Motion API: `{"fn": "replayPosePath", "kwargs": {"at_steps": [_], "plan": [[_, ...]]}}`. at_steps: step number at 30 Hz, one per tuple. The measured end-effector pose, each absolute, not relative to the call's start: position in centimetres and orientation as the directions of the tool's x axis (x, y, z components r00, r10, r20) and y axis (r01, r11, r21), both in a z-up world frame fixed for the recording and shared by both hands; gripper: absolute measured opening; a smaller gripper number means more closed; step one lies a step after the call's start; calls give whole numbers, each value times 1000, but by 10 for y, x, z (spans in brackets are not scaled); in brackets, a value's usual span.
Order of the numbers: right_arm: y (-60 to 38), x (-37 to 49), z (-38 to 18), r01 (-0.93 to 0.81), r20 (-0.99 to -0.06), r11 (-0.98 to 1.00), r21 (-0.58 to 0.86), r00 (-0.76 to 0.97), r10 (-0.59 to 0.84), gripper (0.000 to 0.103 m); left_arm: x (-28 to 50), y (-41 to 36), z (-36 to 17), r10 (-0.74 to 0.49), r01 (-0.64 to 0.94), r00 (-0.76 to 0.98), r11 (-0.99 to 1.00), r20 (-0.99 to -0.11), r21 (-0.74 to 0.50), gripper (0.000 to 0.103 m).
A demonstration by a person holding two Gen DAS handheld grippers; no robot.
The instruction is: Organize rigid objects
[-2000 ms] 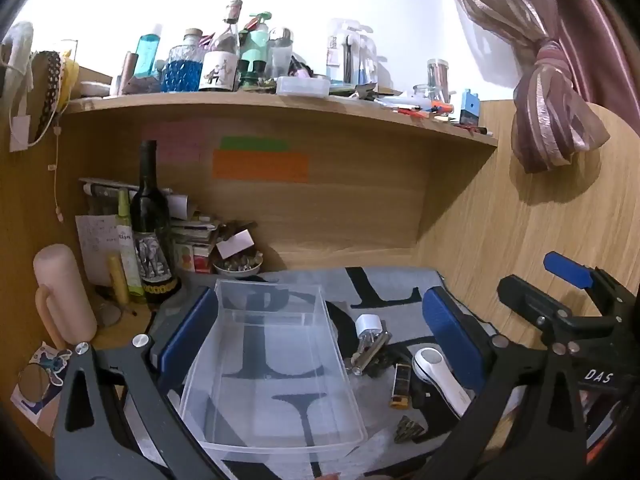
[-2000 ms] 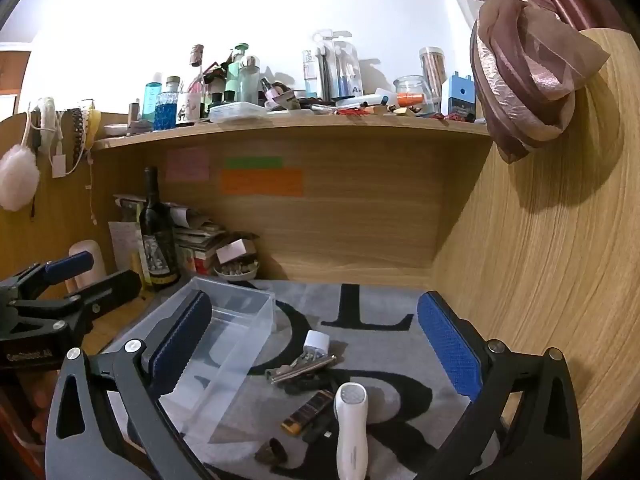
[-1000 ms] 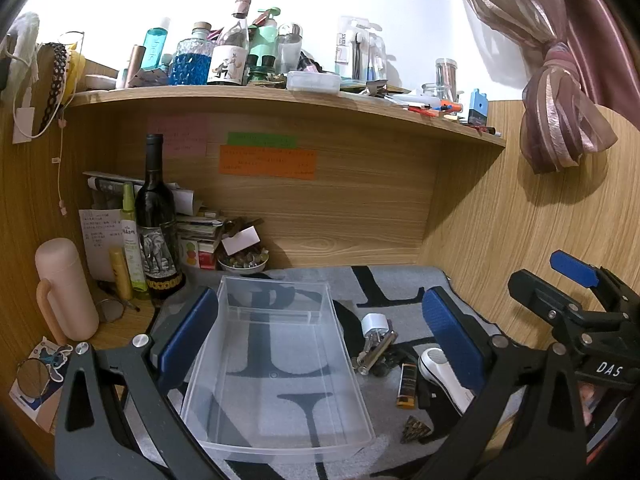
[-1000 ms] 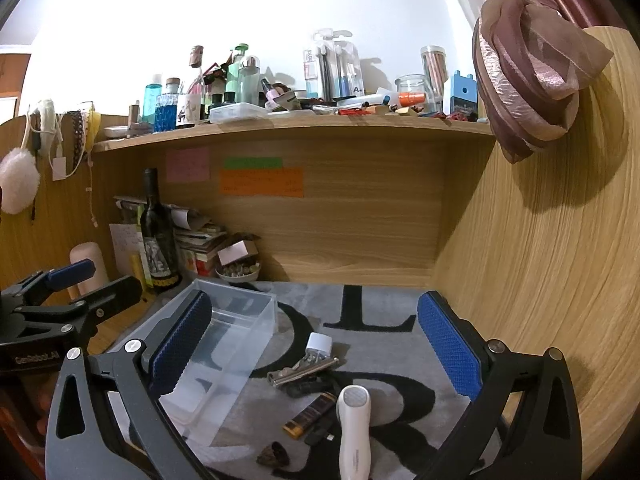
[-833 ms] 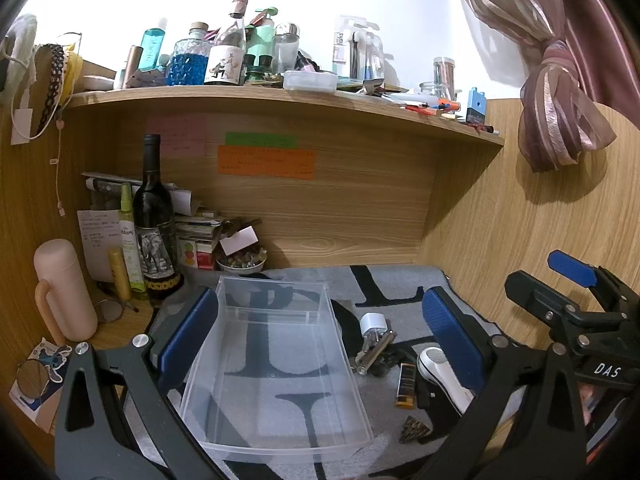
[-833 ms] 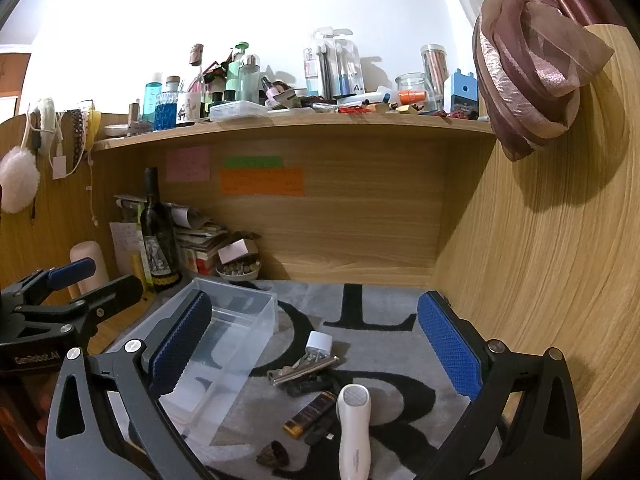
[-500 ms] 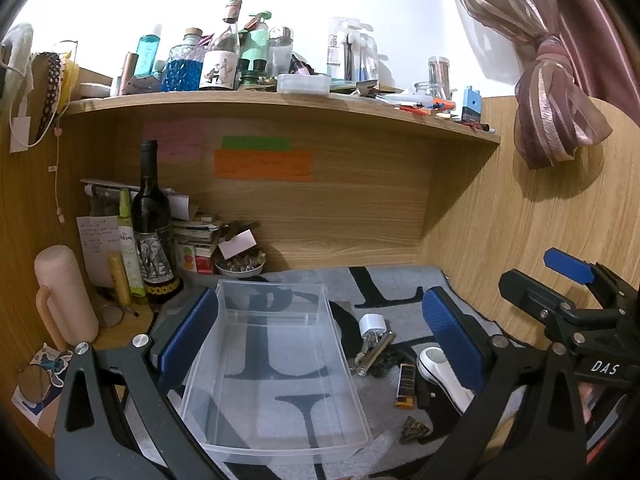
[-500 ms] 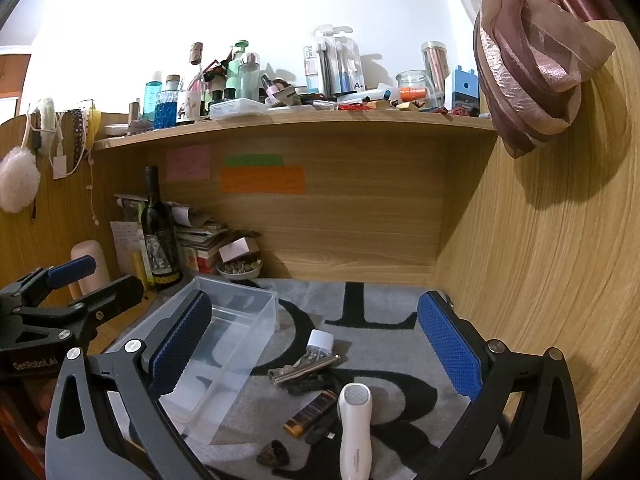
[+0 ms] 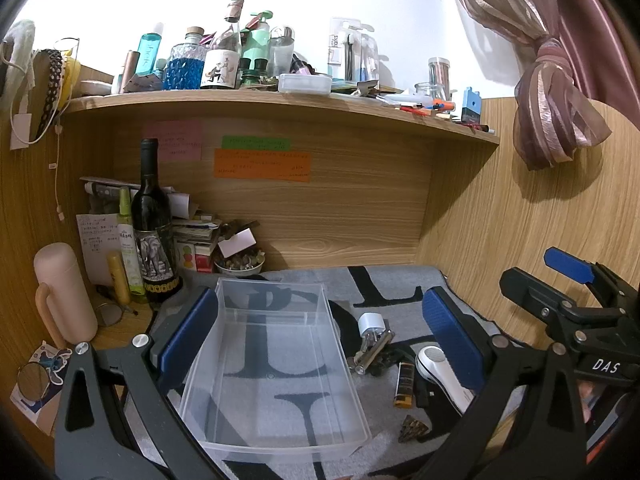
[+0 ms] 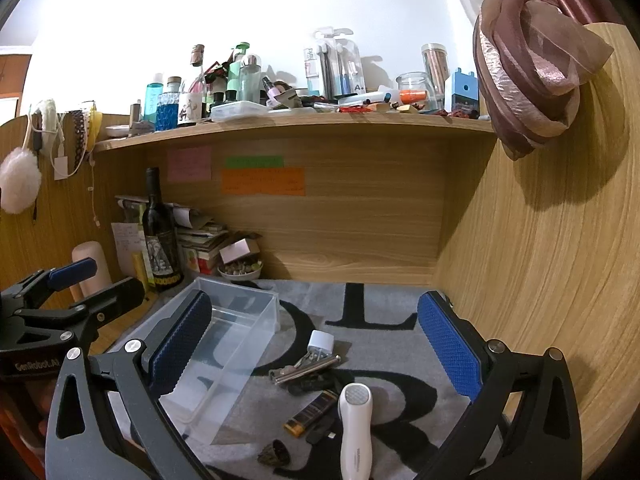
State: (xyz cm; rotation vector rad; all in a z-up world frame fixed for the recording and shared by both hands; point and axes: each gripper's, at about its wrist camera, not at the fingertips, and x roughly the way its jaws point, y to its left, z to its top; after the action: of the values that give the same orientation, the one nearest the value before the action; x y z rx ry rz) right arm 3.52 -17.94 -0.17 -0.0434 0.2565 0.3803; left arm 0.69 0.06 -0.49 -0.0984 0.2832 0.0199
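Waiting above the mat, the left gripper (image 9: 320, 334) and right gripper (image 10: 314, 348) are both spread wide, holding nothing. The clear box (image 9: 276, 364) is empty. Next, I think, 1 must pinch the white handle thing (image 10: 355, 424), lower middle.

Your right hand-held gripper (image 10: 314, 348), jaws spread wide, hovers over a white handheld device (image 10: 355, 424), an amber lighter (image 10: 311, 413) and a white charger plug (image 10: 320, 341); clear plastic bin (image 10: 224, 356) at left.

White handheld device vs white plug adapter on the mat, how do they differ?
The white handheld device is long and rounded; the white plug adapter is a short cube. The device lies nearer the right tongs, the adapter farther back, against the metal clippers. Both are white and outside the clear bin.
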Motion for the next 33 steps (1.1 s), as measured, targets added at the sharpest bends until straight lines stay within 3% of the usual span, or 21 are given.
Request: {"fn": "replayPosePath", "kwargs": {"at_steps": [33], "plan": [[-173,42,-3,-385,-260,923,17,889,376,103,9,4,-9,8,-35,957,996,-291,-86,103]]}}
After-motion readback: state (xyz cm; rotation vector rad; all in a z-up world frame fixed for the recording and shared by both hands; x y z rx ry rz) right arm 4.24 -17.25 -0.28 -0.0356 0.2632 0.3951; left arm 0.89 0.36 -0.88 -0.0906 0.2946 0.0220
